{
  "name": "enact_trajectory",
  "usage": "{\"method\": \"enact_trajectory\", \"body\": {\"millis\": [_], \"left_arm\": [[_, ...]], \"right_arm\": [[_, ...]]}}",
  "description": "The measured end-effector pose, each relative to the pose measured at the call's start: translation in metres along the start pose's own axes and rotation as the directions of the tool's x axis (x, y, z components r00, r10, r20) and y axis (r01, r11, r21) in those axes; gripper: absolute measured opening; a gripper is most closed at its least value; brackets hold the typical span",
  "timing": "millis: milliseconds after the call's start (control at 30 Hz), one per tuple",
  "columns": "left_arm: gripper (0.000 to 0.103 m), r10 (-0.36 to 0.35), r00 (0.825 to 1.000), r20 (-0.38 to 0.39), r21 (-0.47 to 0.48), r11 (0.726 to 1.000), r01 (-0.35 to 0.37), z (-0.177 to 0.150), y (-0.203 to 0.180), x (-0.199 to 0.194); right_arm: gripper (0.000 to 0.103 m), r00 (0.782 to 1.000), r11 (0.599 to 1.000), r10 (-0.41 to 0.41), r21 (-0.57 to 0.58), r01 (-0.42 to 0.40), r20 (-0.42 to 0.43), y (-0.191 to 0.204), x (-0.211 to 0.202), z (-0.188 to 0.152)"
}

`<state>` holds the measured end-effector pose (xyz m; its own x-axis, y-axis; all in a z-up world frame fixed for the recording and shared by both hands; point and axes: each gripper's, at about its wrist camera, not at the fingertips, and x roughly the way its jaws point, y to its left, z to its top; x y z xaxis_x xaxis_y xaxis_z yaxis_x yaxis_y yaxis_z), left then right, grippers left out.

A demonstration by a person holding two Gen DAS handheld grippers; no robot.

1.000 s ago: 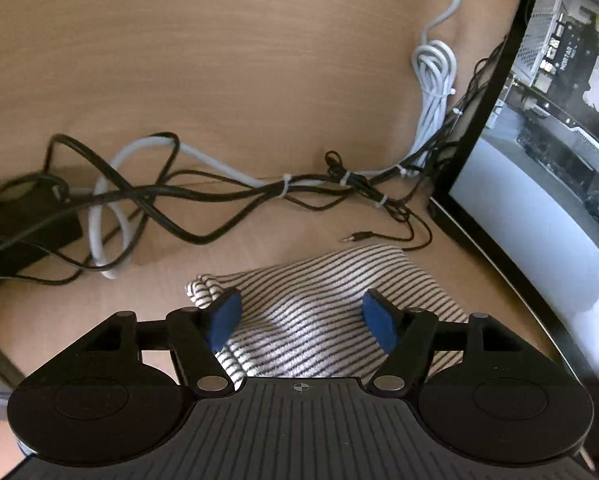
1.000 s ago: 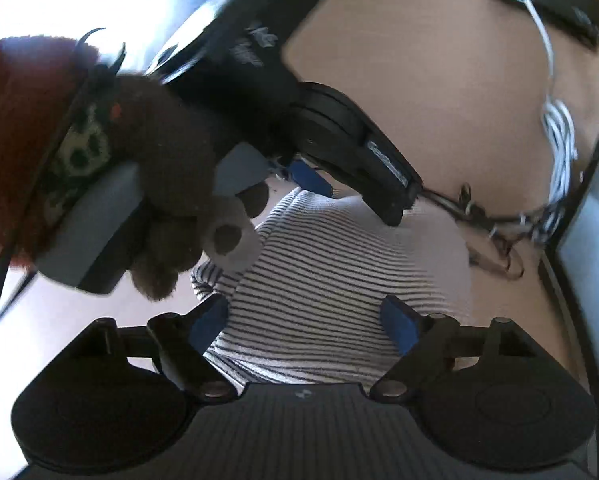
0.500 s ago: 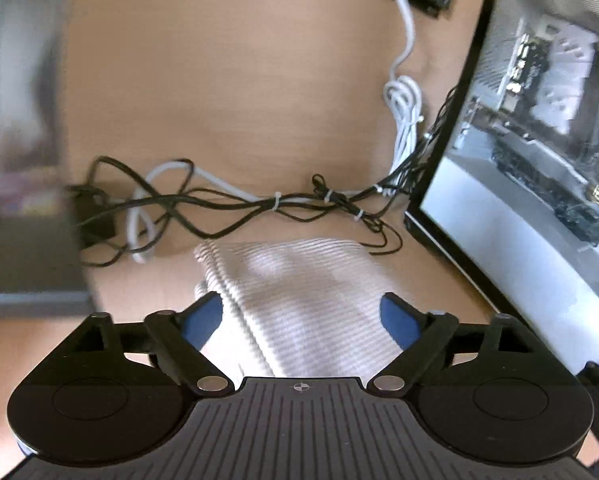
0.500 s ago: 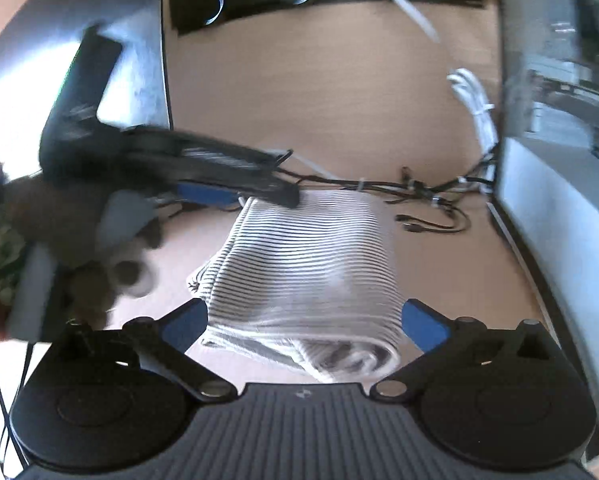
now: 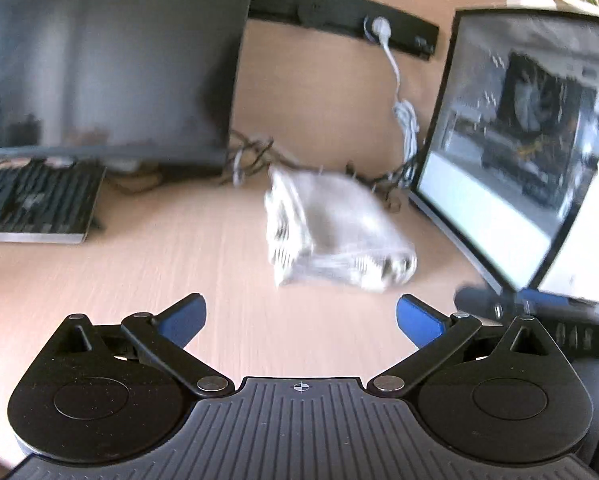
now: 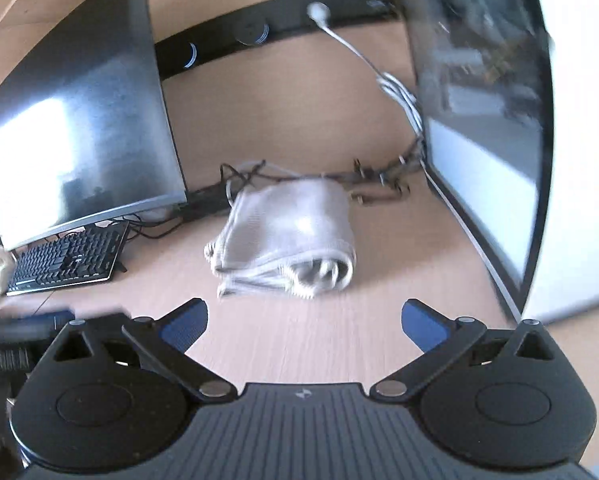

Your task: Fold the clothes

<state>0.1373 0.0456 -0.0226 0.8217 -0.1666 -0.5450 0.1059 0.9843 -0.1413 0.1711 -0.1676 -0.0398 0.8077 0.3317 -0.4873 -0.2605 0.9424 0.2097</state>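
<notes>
A folded grey-and-white striped garment (image 5: pixel 335 232) lies as a compact bundle on the wooden desk (image 5: pixel 139 280), between two monitors. My left gripper (image 5: pixel 299 314) hangs well short of it, its jaws opening wide with only bare desk between them. The same bundle (image 6: pixel 287 236) shows in the right wrist view, rolled edge toward me. My right gripper (image 6: pixel 305 320) is open and also short of it, holding nothing. The other gripper shows as a dark blur at each view's edge (image 5: pixel 539 308) (image 6: pixel 27 328).
A dark curved monitor (image 5: pixel 99 60) stands at the left with a black keyboard (image 5: pixel 31 200) under it. A lit monitor (image 5: pixel 519 140) stands at the right. Tangled black cables (image 5: pixel 251 152) and a white cord (image 5: pixel 407 120) lie behind the garment, under a black power strip (image 5: pixel 339 12).
Both grippers have pulled back from the folded garment and their jaws have spread wider. The garment now lies ahead of the fingertips instead of between them, and the left gripper no longer crosses the right view.
</notes>
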Motion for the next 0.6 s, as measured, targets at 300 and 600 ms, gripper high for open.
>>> {"method": "enact_trajectory", "body": {"millis": [300, 600], "left_arm": [[0.103, 0.064, 0.996, 0.066, -0.030, 0.998, -0.062, 0.002, 0.000, -0.020], [0.103, 0.048, 0.998, 0.046, -0.011, 0.999, -0.047, -0.008, -0.010, -0.021]], "right_arm": [[0.103, 0.993, 0.994, -0.036, -0.100, 0.047, 0.113, 0.014, -0.034, 0.004], [0.103, 0.997, 0.993, -0.042, -0.106, 0.048, 0.064, 0.012, -0.034, -0.005]]}}
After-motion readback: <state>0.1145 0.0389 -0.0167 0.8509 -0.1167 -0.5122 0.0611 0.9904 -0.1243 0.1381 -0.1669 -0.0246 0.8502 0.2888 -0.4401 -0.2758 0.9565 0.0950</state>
